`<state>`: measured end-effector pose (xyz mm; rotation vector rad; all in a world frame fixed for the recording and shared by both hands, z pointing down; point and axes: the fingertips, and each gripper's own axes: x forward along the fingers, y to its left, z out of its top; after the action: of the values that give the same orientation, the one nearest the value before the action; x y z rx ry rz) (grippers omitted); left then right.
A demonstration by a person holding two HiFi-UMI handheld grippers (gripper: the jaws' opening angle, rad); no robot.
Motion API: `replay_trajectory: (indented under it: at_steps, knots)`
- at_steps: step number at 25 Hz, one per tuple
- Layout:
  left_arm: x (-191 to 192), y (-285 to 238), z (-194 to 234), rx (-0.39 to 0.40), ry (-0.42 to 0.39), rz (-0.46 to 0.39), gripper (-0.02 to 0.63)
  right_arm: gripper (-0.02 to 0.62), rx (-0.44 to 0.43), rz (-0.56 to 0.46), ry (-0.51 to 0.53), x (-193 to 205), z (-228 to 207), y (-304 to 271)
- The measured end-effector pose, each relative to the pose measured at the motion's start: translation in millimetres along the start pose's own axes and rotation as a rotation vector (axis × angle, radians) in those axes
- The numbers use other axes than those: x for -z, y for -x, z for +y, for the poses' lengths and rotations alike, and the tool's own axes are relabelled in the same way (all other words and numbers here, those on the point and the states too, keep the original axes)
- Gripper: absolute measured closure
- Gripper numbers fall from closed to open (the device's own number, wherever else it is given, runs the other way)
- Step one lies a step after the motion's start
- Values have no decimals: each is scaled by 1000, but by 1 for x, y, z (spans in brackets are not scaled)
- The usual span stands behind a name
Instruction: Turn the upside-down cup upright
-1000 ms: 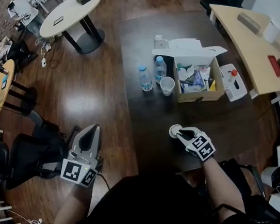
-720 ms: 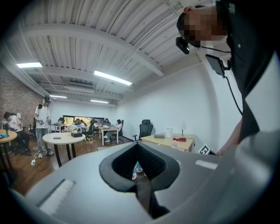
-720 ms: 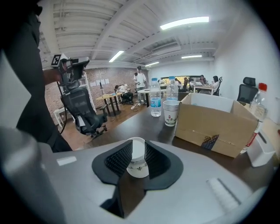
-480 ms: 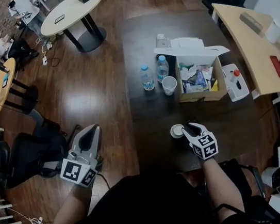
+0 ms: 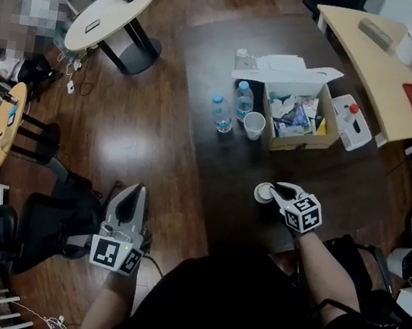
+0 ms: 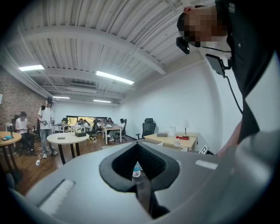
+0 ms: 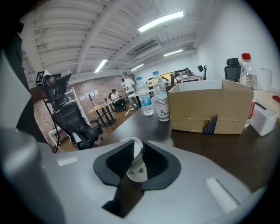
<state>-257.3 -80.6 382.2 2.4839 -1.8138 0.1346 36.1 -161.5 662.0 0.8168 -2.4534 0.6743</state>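
while the left gripper (image 5: 133, 191) hangs off the near-left edge of the worktop (image 5: 325, 185), pressed together on nothing, the work sits with the right gripper (image 5: 274, 194). in the right gripper view its pads pinch the wall of a white paper cup (image 7: 136, 168); the jaws have just been closing and the cup is caught between them. from the head view the cup (image 5: 262, 192) is near the front edge of the worktop, well apart from the cardboard box (image 5: 302, 140), the stacked cups (image 5: 254, 125) and the two water bottles (image 5: 221, 114) further back.

the cup leans in the grip: its wider round end faces up and away, and the body tapers down toward the camera. i judge this to be the turning step, with the cup gripped and tipped partway round. whether its lower end touches the worktop i cannot tell.

the next move calls for finishing the roll of the wrist until the mouth faces straight up, lowering the base flat onto the worktop, then easing the pads apart. the thin paper wall could crush if squeezed harder, and the light cup may topple if released off level.
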Motion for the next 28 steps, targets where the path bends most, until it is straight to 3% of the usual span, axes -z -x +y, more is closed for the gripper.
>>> replay_trajectory:
  at_steps: [3, 10, 21, 28]
  knots:
    - [-1, -2, 0, 2, 2, -2, 606, 571, 3, 10, 19, -1, 1, 0]
    - [-2, -11, -1, 18, 5, -8, 606, 577, 49, 5, 69, -7, -9, 12]
    - [-3, -17, -5, 41, 5, -11, 606, 577, 349, 133, 330, -8, -61, 44]
    - [-2, -16, -3, 38, 5, -9, 606, 578, 314, 176, 519, -10, -33, 29]
